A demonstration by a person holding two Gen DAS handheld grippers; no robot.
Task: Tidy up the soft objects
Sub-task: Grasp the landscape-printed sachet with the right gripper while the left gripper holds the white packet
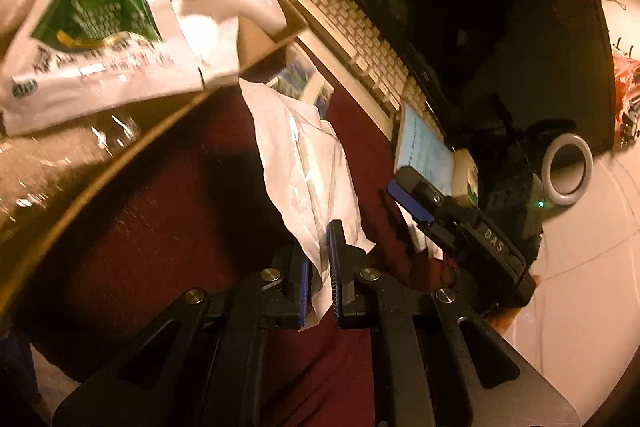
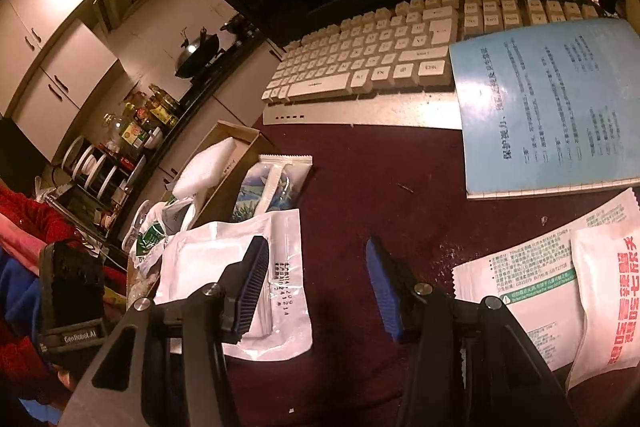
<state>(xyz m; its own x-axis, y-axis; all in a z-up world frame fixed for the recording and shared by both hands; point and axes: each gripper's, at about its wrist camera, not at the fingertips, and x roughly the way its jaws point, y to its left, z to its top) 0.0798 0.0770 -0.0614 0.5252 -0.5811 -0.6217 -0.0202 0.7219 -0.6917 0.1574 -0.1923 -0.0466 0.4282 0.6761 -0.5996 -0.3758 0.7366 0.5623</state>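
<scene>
The left tool is closed on a white pouch. It pinches the near end of the pouch, and the rest of the pouch stretches away from the tool, long and floppy, above the dark red worktop. The long way of the pouch points up and a little to the left in the left view. That is toward the cardboard box, which lies ahead and to the left of the tool. The box already has soft packs in it, like a white and green bag that hangs over its edge.

So the move that comes next looks like a carry forward and to the left, to get the pouch over the box. The far end of the pouch is already near the box rim, so it may go in first.

The right tool is open and holds nothing. It hangs over the worktop between the white pouch on its left and two flat packs on its right. Those packs lie well apart from the box, so the right tool is nearer to them.
</scene>
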